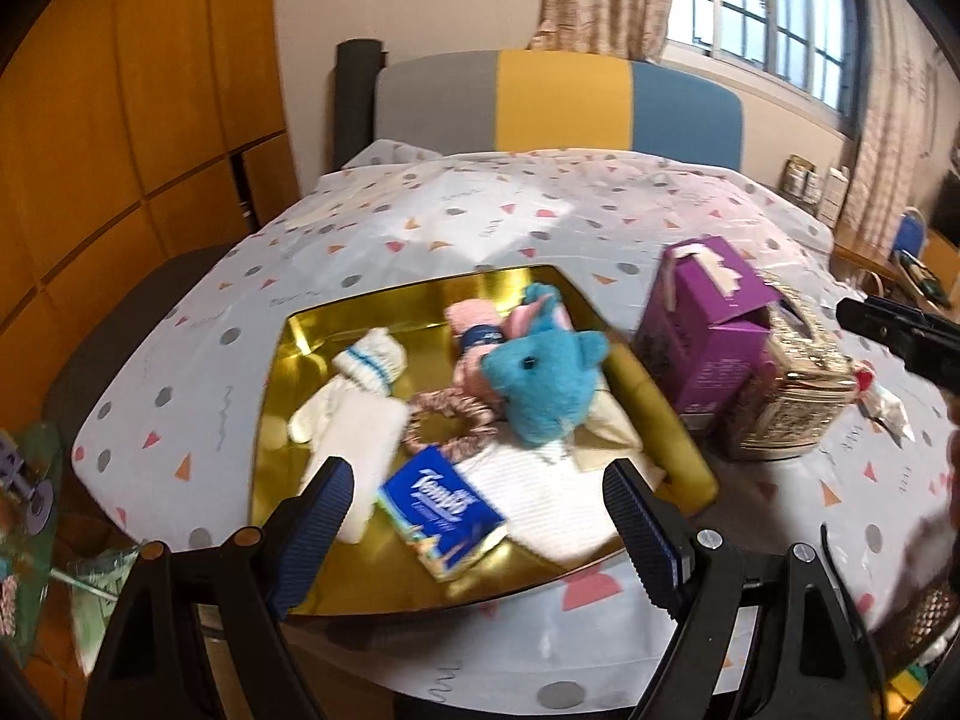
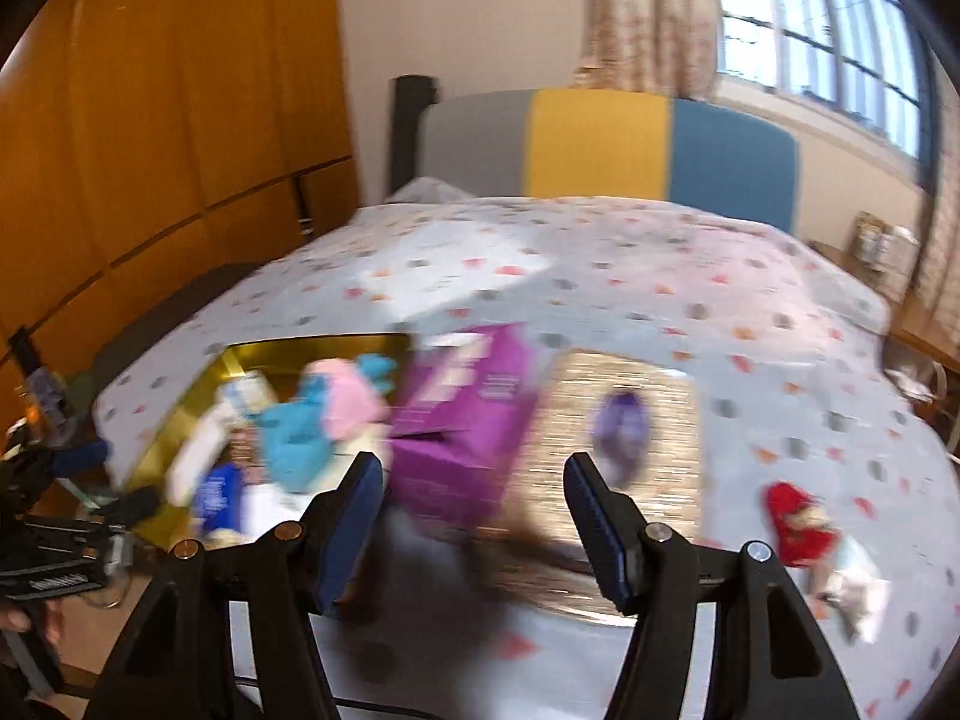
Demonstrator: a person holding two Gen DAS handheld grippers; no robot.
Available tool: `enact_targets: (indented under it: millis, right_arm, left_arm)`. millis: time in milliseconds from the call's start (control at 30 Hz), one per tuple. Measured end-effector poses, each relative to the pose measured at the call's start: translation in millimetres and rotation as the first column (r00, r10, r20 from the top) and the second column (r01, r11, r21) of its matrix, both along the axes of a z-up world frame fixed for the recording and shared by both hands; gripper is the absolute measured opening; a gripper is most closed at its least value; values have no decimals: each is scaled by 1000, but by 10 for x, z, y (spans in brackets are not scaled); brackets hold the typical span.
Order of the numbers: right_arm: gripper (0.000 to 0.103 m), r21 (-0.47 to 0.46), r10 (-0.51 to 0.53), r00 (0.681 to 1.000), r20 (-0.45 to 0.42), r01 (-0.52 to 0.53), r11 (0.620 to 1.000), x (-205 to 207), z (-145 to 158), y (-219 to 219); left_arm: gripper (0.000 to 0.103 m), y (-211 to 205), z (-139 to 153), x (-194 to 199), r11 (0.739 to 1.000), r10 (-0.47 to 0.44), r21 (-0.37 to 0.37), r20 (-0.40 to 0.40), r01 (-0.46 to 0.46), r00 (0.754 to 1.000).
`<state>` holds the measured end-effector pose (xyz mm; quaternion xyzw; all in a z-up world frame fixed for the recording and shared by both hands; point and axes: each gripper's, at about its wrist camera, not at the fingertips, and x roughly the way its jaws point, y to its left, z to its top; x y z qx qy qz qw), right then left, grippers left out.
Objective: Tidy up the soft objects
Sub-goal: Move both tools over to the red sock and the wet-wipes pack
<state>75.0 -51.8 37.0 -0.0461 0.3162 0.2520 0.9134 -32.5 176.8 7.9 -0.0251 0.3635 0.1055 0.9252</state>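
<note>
A gold tray (image 1: 300, 336) on the table holds a blue plush toy (image 1: 540, 378), a pink plush (image 1: 474, 324), a white glove (image 1: 354, 414), a patterned scrunchie (image 1: 450, 426), a blue tissue pack (image 1: 441, 510) and a white cloth (image 1: 540, 498). My left gripper (image 1: 474, 516) is open and empty above the tray's near edge. My right gripper (image 2: 474, 498) is open and empty, in front of a purple box (image 2: 462, 420) and a woven gold box (image 2: 636, 420). The right wrist view is blurred. A small red soft toy (image 2: 798, 522) lies to the right.
The purple box (image 1: 702, 330) and woven gold box (image 1: 792, 396) stand right of the tray. The table carries a patterned cloth (image 1: 480, 216). A striped chair back (image 1: 558, 102) stands behind it, with wooden cabinets (image 1: 120, 120) to the left.
</note>
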Motion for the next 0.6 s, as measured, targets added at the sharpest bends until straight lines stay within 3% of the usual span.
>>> enact_targets:
  millis: [133, 267, 367, 433, 500, 600]
  right_arm:
    - [64, -11, -148, 989, -6, 148, 989, 231, 0, -616]
    - [64, 5, -352, 936, -30, 352, 936, 534, -92, -1341]
    - [64, 14, -533, 844, -59, 535, 845, 717, -256, -1921]
    - [64, 28, -641, 761, -103, 646, 762, 783, -394, -2323]
    - [64, 51, -691, 708, -148, 703, 710, 783, -489, -2597]
    - [64, 142, -742, 615, -265, 787, 601, 710, -608, -3009]
  left_arm:
    - [86, -167, 37, 63, 998, -61, -21, 4, 61, 998]
    - [86, -382, 85, 139, 990, -135, -45, -3, 135, 991]
    - [86, -574, 151, 174, 978, -207, -29, 7, 208, 978]
    - [86, -696, 184, 209, 968, -251, -19, 6, 251, 968]
    - [86, -834, 230, 263, 955, -296, -22, 10, 296, 955]
    - [86, -1027, 302, 362, 935, -352, -38, 19, 352, 936]
